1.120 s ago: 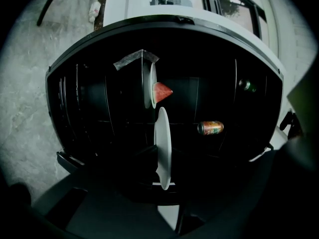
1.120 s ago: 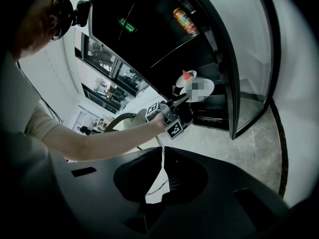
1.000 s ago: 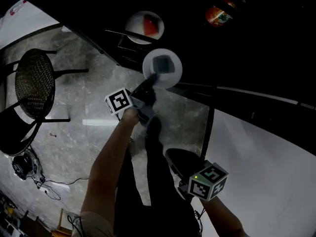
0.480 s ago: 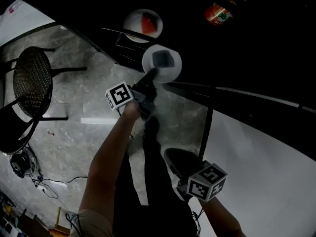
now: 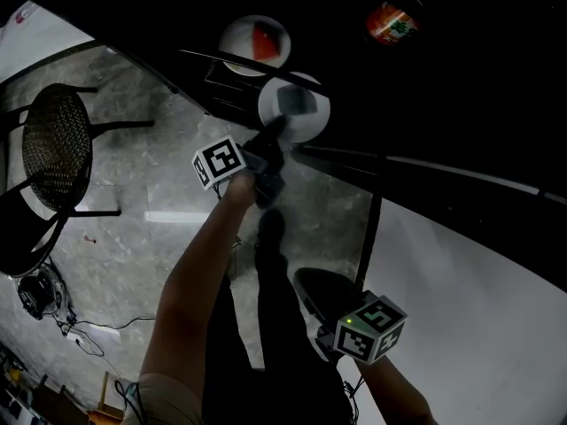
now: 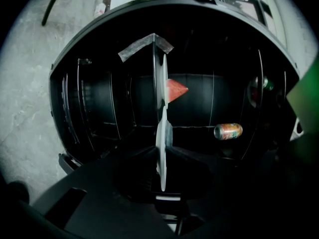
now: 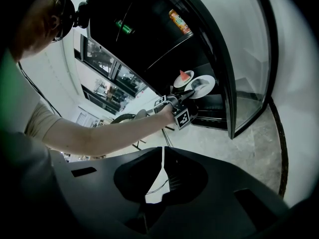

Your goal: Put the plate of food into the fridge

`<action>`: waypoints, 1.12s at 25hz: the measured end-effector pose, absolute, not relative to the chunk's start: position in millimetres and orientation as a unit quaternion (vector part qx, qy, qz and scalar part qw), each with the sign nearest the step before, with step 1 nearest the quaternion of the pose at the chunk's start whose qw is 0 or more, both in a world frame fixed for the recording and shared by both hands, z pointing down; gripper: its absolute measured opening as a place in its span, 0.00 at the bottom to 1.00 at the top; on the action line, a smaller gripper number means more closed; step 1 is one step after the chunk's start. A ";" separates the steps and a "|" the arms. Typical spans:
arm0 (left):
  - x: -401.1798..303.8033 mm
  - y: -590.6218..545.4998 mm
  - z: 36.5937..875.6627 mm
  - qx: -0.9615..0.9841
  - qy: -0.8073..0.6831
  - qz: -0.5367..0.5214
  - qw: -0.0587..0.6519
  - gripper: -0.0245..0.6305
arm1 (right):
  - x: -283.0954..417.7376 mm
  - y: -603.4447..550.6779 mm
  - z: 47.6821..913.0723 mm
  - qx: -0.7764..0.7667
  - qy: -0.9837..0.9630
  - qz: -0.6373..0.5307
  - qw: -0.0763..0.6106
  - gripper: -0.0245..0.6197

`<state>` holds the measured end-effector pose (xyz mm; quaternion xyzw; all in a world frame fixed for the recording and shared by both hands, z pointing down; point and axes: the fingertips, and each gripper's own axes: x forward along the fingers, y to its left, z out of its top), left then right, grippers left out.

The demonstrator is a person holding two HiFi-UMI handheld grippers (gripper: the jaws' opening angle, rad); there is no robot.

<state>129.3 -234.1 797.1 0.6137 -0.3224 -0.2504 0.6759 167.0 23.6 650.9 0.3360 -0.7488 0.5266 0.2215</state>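
Open and dark, the fridge (image 5: 443,104) waits, and at its mouth the left tongs (image 6: 162,151) pinch the plate of food (image 5: 312,120) by its rim, level so nothing slides, while the right tongs (image 7: 162,156) hang closed on nothing outside the fridge.

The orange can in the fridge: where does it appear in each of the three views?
Head view: the can is at top right, up and right of the held plate.
Left gripper view: right of centre, right of the held plate's edge.
Right gripper view: top centre, above the held plate.
Shared landmark: the plate with the red slice.
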 end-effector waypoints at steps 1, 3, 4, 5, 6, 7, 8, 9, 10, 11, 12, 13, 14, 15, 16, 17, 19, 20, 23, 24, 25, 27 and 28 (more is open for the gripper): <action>129.9 -235.0 797.1 0.614 -0.323 -0.249 0.675 0.10 | 168.0 23.4 650.8 0.338 -0.749 0.526 0.221 0.08; 130.8 -236.9 796.5 0.615 -0.325 -0.246 0.674 0.10 | 169.1 22.7 650.4 0.341 -0.748 0.526 0.219 0.08; 131.4 -238.0 796.2 0.616 -0.326 -0.244 0.674 0.10 | 169.1 22.4 650.4 0.342 -0.747 0.526 0.219 0.08; 132.2 -239.0 796.3 0.618 -0.326 -0.242 0.674 0.10 | 168.8 22.1 650.5 0.343 -0.747 0.526 0.219 0.08; 133.2 -240.1 796.6 0.619 -0.326 -0.239 0.673 0.10 | 168.2 21.9 650.8 0.343 -0.747 0.526 0.218 0.08; 134.0 -241.4 797.0 0.621 -0.326 -0.236 0.673 0.10 | 167.4 21.7 651.2 0.343 -0.747 0.527 0.217 0.08; 134.4 -243.0 797.4 0.622 -0.327 -0.234 0.672 0.10 | 166.6 21.7 651.5 0.343 -0.747 0.527 0.217 0.08; 134.5 -244.8 797.6 0.624 -0.327 -0.233 0.671 0.10 | 165.7 21.8 651.8 0.343 -0.747 0.528 0.216 0.08; 134.5 -246.4 797.5 0.625 -0.327 -0.233 0.670 0.10 | 165.0 22.2 652.1 0.342 -0.747 0.528 0.217 0.08; 134.9 -247.8 797.2 0.627 -0.327 -0.232 0.668 0.10 | 164.8 22.7 652.5 0.342 -0.747 0.528 0.217 0.08; 135.7 -248.6 796.8 0.629 -0.326 -0.231 0.667 0.10 | 165.0 23.1 653.1 0.341 -0.747 0.528 0.218 0.08; 136.8 -248.8 796.5 0.631 -0.325 -0.229 0.666 0.10 | 165.3 23.5 653.9 0.341 -0.746 0.528 0.219 0.08; 137.8 -248.3 796.3 0.634 -0.324 -0.228 0.664 0.10 | 165.7 24.0 654.8 0.341 -0.745 0.529 0.219 0.08; 138.5 -247.5 796.2 0.637 -0.323 -0.226 0.662 0.10 | 165.7 24.6 655.8 0.340 -0.745 0.530 0.220 0.08; 138.8 -247.0 795.8 0.642 -0.322 -0.224 0.659 0.11 | 165.5 24.9 656.7 0.339 -0.744 0.531 0.222 0.08; 139.2 -247.0 794.6 0.646 -0.321 -0.223 0.656 0.12 | 165.2 25.0 657.5 0.338 -0.744 0.531 0.224 0.08; 140.8 -247.9 790.4 0.653 -0.316 -0.223 0.651 0.17 | 164.9 24.7 658.6 0.337 -0.744 0.530 0.227 0.08; 141.8 -248.1 788.1 0.655 -0.313 -0.224 0.650 0.20 | 164.5 24.5 659.0 0.337 -0.744 0.530 0.228 0.08; 142.7 -247.3 785.2 0.662 -0.307 -0.219 0.647 0.28 | 162.2 23.1 660.9 0.331 -0.744 0.533 0.231 0.08; 142.1 -246.7 785.2 0.664 -0.307 -0.217 0.647 0.29 | 161.6 23.0 661.3 0.330 -0.744 0.533 0.232 0.08; 141.2 -246.2 785.1 0.664 -0.307 -0.215 0.647 0.29 | 161.3 23.1 661.5 0.328 -0.744 0.533 0.233 0.08; 139.0 -245.0 784.3 0.666 -0.308 -0.212 0.645 0.30 | 161.4 24.0 661.4 0.328 -0.744 0.533 0.234 0.08; 138.3 -243.8 784.0 0.668 -0.308 -0.208 0.645 0.30 | 161.9 24.9 661.4 0.328 -0.744 0.533 0.234 0.08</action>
